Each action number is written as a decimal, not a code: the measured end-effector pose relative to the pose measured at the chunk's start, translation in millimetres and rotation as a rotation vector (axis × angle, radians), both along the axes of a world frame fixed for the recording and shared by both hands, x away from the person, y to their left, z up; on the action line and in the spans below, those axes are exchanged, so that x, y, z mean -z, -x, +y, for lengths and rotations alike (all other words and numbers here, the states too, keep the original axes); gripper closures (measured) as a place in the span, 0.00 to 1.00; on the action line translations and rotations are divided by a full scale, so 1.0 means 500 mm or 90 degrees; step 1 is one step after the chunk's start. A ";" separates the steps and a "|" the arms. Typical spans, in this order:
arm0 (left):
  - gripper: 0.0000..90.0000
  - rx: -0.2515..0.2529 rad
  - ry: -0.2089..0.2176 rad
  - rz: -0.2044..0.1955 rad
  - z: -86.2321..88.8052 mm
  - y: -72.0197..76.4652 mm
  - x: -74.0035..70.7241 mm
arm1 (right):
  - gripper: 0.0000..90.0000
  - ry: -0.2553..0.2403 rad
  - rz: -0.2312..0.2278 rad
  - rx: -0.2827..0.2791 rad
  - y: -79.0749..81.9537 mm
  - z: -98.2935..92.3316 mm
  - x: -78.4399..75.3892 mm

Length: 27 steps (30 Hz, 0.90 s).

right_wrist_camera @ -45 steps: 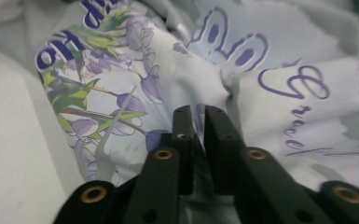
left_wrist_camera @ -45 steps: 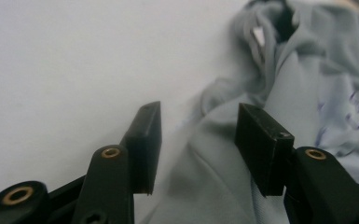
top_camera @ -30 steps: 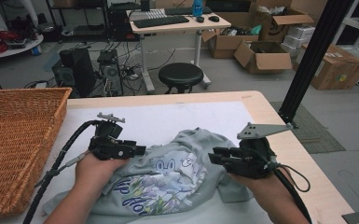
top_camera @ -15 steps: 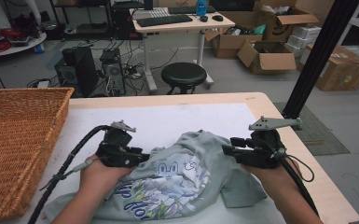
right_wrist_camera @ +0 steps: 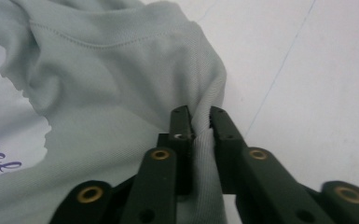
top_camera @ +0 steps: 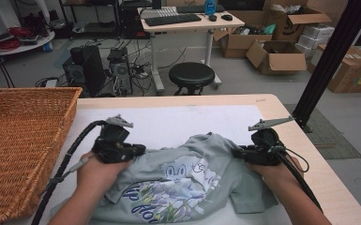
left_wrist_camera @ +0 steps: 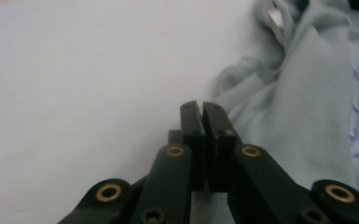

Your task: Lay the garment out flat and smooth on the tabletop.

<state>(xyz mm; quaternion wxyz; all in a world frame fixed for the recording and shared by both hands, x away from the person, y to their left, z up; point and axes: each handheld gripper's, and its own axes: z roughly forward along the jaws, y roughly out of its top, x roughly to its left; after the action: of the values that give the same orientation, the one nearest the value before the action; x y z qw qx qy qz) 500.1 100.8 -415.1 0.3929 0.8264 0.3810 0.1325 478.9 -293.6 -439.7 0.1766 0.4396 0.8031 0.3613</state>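
T-shirt (top_camera: 187,187) on table (top_camera: 178,101), near front edge.
Basket (top_camera: 18,145) at left edge; grippers at both shirt sides.

T-shirt (top_camera: 192,183): pale grey-green, blue cartoon print, purple lettering, green leaves. Basket (top_camera: 18,145): tan woven wicker. Table (top_camera: 309,159): light wood, white mat (top_camera: 178,124). Grippers: black jaws, brass rivets.

The T-shirt's (top_camera: 183,183) lower hem is cut off by the high view's bottom edge.
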 end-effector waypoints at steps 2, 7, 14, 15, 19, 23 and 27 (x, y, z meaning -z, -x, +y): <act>0.98 -0.012 0.004 -0.007 0.011 -0.007 -0.007 | 0.94 0.012 -0.019 0.004 -0.013 0.001 -0.013; 0.98 -0.048 0.004 -0.026 0.044 -0.048 -0.040 | 0.95 0.031 -0.058 0.018 -0.058 0.002 -0.053; 0.97 -0.060 0.015 -0.014 0.043 -0.092 -0.027 | 0.88 0.037 -0.048 0.019 -0.140 0.017 -0.061; 0.96 -0.060 0.015 -0.014 0.043 -0.092 -0.027 | 0.88 0.037 -0.048 0.019 -0.140 0.017 -0.061; 0.78 -0.057 0.018 0.013 0.040 -0.091 -0.006 | 0.70 0.048 -0.029 0.026 -0.136 0.018 -0.045; 0.69 -0.060 0.042 0.015 0.046 -0.071 -0.016 | 0.67 0.031 -0.060 0.032 -0.093 0.005 -0.076; 0.63 -0.054 0.050 0.004 0.049 -0.023 -0.034 | 0.67 0.023 -0.081 -0.005 0.004 0.028 -0.099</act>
<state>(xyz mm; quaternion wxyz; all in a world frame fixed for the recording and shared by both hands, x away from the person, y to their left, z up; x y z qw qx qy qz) 511.6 125.5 -398.3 0.4178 0.7940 0.4214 0.1316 476.8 -279.5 -390.1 0.2334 0.4094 0.7984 0.3749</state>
